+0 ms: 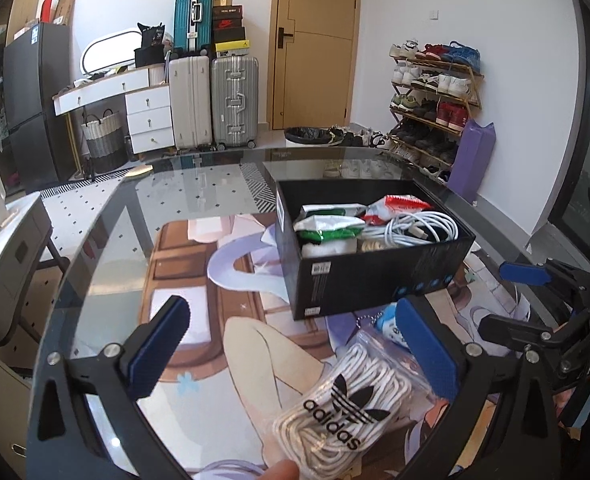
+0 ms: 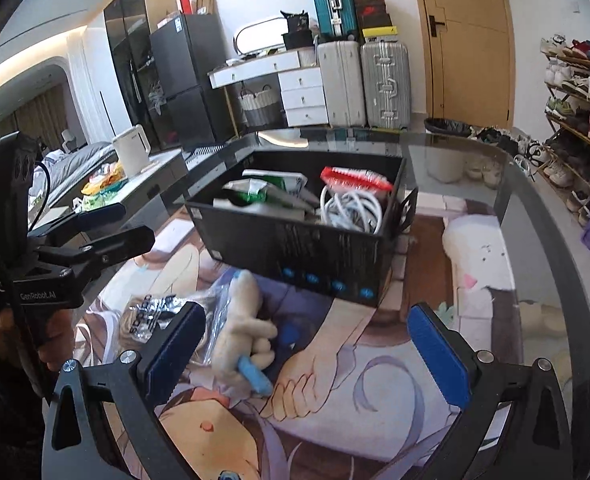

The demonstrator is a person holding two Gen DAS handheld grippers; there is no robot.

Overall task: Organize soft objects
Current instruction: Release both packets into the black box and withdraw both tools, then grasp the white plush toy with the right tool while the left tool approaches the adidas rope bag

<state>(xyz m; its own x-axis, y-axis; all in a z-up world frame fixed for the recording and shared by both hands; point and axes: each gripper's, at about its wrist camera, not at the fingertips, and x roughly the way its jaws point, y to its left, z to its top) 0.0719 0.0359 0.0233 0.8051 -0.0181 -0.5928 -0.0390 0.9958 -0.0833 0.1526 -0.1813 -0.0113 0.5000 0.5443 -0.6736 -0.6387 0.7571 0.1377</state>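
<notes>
currently both claws stood wide open, nothing between the pads. left gripper (image 1: 291,354) hung over the bag of laces (image 1: 345,402), which lay on the glass table (image 1: 95,264) just in front of the black box (image 1: 375,276). right gripper (image 2: 315,348) hung near the plush toy (image 2: 241,328) beside that bag. judged best approach: straddle the bag's middle, close gently, lift clear of the box wall before releasing inside.
</notes>
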